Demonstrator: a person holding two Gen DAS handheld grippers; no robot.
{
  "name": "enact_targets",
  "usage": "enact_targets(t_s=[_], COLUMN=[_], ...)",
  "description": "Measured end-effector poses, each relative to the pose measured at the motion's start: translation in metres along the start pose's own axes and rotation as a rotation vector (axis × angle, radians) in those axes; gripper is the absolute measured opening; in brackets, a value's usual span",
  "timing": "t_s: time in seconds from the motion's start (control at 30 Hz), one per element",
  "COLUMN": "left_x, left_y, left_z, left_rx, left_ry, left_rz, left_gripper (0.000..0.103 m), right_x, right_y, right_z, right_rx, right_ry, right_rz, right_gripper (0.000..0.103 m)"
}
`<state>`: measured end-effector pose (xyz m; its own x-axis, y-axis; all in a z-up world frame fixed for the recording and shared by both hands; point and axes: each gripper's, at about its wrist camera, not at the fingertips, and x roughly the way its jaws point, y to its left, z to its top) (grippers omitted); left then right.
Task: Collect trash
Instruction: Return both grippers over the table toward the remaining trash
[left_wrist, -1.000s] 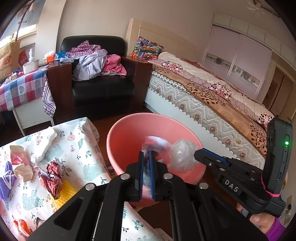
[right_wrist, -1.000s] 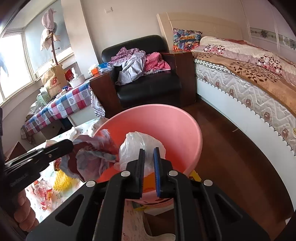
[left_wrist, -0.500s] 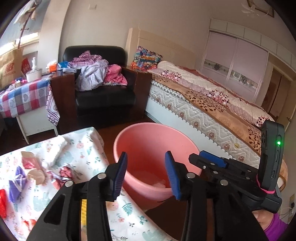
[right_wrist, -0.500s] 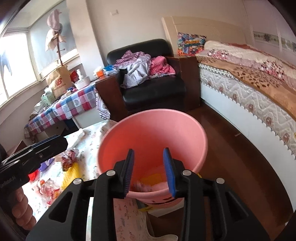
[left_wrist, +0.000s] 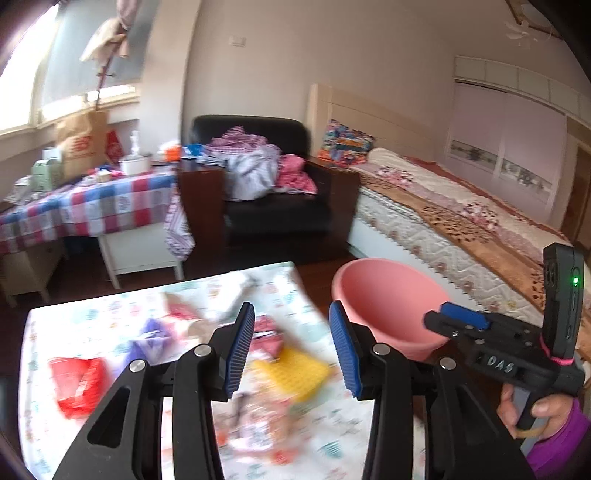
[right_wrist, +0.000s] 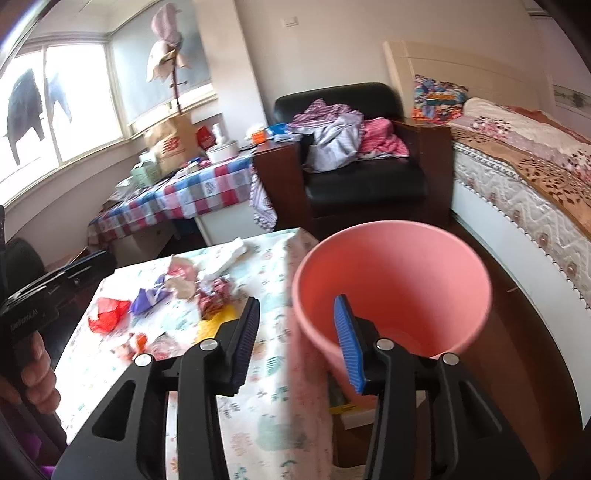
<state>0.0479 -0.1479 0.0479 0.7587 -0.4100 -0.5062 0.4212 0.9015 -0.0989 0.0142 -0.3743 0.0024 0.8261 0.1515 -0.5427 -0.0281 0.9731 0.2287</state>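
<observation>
A pink bin (right_wrist: 399, 280) stands on the floor at the right edge of a table with a floral cloth (right_wrist: 266, 354); it also shows in the left wrist view (left_wrist: 384, 299). Several trash pieces lie on the cloth: a red wrapper (left_wrist: 77, 380), a purple wrapper (left_wrist: 151, 336), a yellow piece (left_wrist: 291, 373), crumpled paper (right_wrist: 181, 284). My left gripper (left_wrist: 291, 350) is open and empty above the trash. My right gripper (right_wrist: 295, 343) is open and empty over the table edge beside the bin.
A black armchair (right_wrist: 362, 177) piled with clothes stands behind the table. A checked-cloth side table (right_wrist: 192, 192) with clutter is at the left. A bed (right_wrist: 528, 177) runs along the right. Dark wood floor lies between bin and bed.
Both grippers opened and dropped their trash into the bin, then pulled back and swung left over the table. The left view is blurred from motion.
</observation>
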Motion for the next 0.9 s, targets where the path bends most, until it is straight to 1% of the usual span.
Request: enact_targets(t_s=[0.23,0.47,0.57,0.67,0.77,0.9], left_x=[-0.038,-0.063,-0.064,-0.059,-0.045,-0.026], left_y=[0.053,0.091,0.095,0.097,0.099,0.099], left_z=[-0.018,-0.042,-0.053,-0.071,-0.084,-0.095], left_rx=[-0.059,-0.088,-0.086,-0.079,-0.098,-0.117], left_ry=[-0.005,0.019,0.052,0.106,0.164,0.218], left_rz=[0.093,0.16,0.15,0.135,0.121,0.107], left_gripper=[0.042,0.042,0.042,0.042,0.042,0.042], right_x=[0.004,0.013,0.018,0.021,0.025,0.032], right_y=[0.022,0.041,0.049,0.055,0.058,0.062], right_z=[-0.009,-0.02,-0.024,-0.026,-0.028,-0.031], right_rx=[-0.026,-0.041,-0.057,-0.069,-0.076,-0.078], right_ry=[0.038,0.086,0.107,0.119,0.134,0.156], right_rz=[0.039,0.087,0.103,0.116,0.124,0.131], right_gripper=[0.043,0.043,0.043,0.043,0.043,0.043])
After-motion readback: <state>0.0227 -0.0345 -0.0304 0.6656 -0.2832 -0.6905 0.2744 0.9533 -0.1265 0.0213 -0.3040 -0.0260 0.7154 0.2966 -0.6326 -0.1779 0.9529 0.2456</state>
